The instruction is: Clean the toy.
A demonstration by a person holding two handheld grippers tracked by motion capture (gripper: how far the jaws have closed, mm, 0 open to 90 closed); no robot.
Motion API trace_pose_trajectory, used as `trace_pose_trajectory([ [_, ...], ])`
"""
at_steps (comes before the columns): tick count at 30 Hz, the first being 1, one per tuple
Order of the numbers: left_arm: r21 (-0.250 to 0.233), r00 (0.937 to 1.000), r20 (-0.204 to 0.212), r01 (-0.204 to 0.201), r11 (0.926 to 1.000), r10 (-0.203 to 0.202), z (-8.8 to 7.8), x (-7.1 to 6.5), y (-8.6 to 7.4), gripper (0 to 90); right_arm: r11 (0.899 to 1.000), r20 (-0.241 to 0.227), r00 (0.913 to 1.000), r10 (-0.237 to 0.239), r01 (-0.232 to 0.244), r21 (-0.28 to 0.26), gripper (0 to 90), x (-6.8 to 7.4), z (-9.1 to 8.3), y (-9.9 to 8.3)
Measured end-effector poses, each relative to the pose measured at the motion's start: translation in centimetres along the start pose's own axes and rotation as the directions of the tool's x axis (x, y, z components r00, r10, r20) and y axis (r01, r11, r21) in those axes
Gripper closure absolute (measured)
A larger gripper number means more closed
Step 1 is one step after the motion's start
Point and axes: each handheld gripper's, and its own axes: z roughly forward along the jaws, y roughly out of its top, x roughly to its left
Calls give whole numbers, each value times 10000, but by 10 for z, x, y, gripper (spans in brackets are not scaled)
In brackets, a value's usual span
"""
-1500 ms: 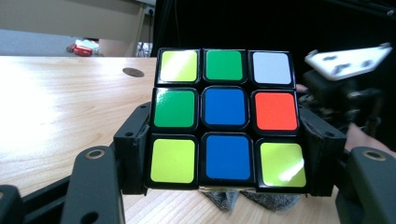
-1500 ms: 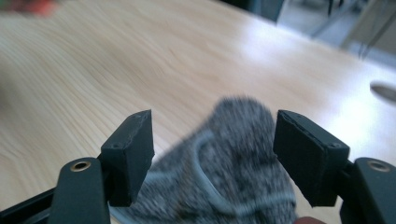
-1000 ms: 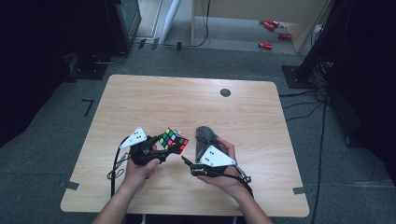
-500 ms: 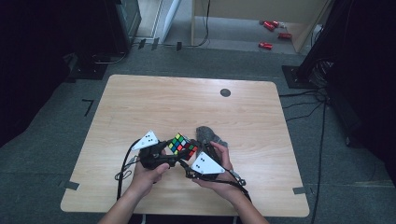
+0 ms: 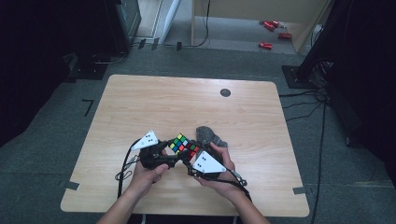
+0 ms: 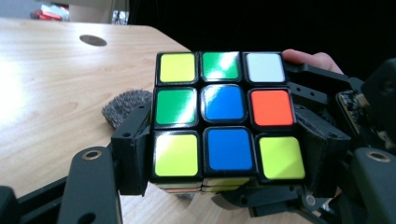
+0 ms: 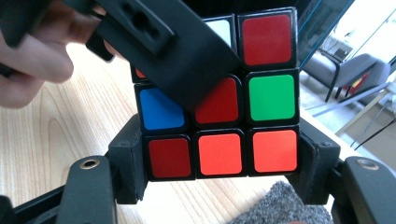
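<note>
1. High view: the left gripper (image 5: 173,156) and right gripper (image 5: 187,161) meet on a puzzle cube (image 5: 183,144) held just above the near middle of the table (image 5: 154,102); a grey cloth (image 5: 208,136) lies just behind it.
2. Left gripper view: its jaws, which have just been opening a little, flank the cube's (image 6: 224,119) bottom row, pads against both sides; yellow, green, blue, white and orange squares face the camera.
3. Right gripper view: its jaws, just closing, clamp the bottom row of a red, orange, blue and green face (image 7: 219,116); the other gripper's jaw crosses the top.
</note>
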Motion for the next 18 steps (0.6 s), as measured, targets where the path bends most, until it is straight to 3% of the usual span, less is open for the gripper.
trace_pose_trajectory([
  [4,-320,9990,-204,-416,9986,409,-7,3,4,239,9987,138,9992,366,-371,350,341,-8,-1,-3],
  [6,-376,9973,-333,-663,9971,651,-11,6,5,224,9955,164,9964,830,-837,448,341,-15,-2,-5],
  [11,-409,9872,-808,-1409,9892,1373,-14,11,4,196,9742,9,9750,2220,-2218,418,341,-35,-8,-5],
  [12,-385,9839,-908,-1579,9867,1539,-14,11,3,195,9721,-21,9730,2308,-2304,445,341,-37,-9,-5],
  [15,-261,9684,-1168,-2247,9741,2203,-11,9,-1,195,9607,-226,9612,2749,-2737,456,341,-41,-12,-1],
  [17,-115,9474,-1465,-2892,9572,2845,-8,6,-5,204,9520,-383,9519,3042,-3023,477,341,-42,-14,2],
  [18,-88,9400,-1536,-3097,9508,3047,-7,5,-6,205,9467,-461,9461,3205,-3184,485,341,-43,-15,4],
])
